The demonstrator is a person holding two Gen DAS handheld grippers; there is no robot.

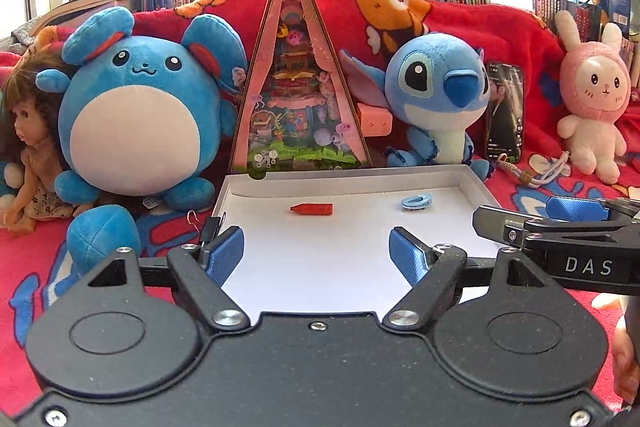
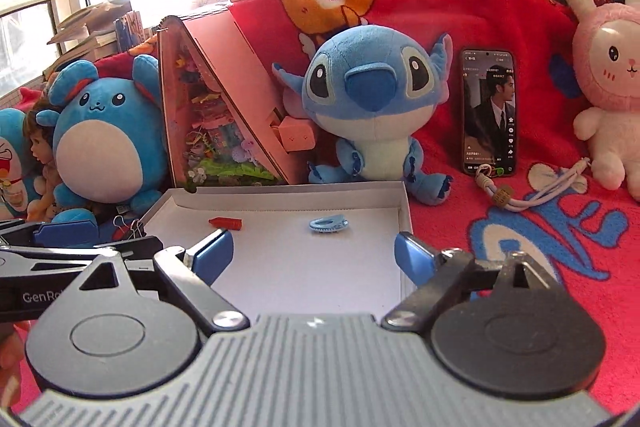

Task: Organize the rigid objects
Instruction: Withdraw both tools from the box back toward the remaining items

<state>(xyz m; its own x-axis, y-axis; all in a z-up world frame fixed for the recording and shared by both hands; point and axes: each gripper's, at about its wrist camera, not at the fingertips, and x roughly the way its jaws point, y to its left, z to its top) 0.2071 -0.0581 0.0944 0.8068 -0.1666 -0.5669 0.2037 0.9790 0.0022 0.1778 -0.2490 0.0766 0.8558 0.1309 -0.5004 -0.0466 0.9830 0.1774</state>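
A shallow white box tray (image 1: 470,183) (image 2: 406,203) lies on the red blanket. In it lie a small red bullet-shaped piece (image 1: 313,209) (image 2: 226,223) and a light blue hair clip (image 1: 417,203) (image 2: 329,224). My left gripper (image 1: 318,257) is open and empty over the tray's near end. My right gripper (image 2: 314,253) is open and empty over the tray's near right side; it also shows at the right of the left wrist view (image 1: 576,223). Black binder clips (image 2: 129,227) lie left of the tray.
Behind the tray stand a pink triangular toy box (image 1: 302,83) (image 2: 208,107), a round blue plush (image 1: 140,107) (image 2: 106,135), a Stitch plush (image 1: 438,95) (image 2: 372,99), a phone (image 1: 504,111) (image 2: 489,111), a pink rabbit plush (image 1: 592,99) (image 2: 612,79) and a doll (image 1: 28,143). Books line the back.
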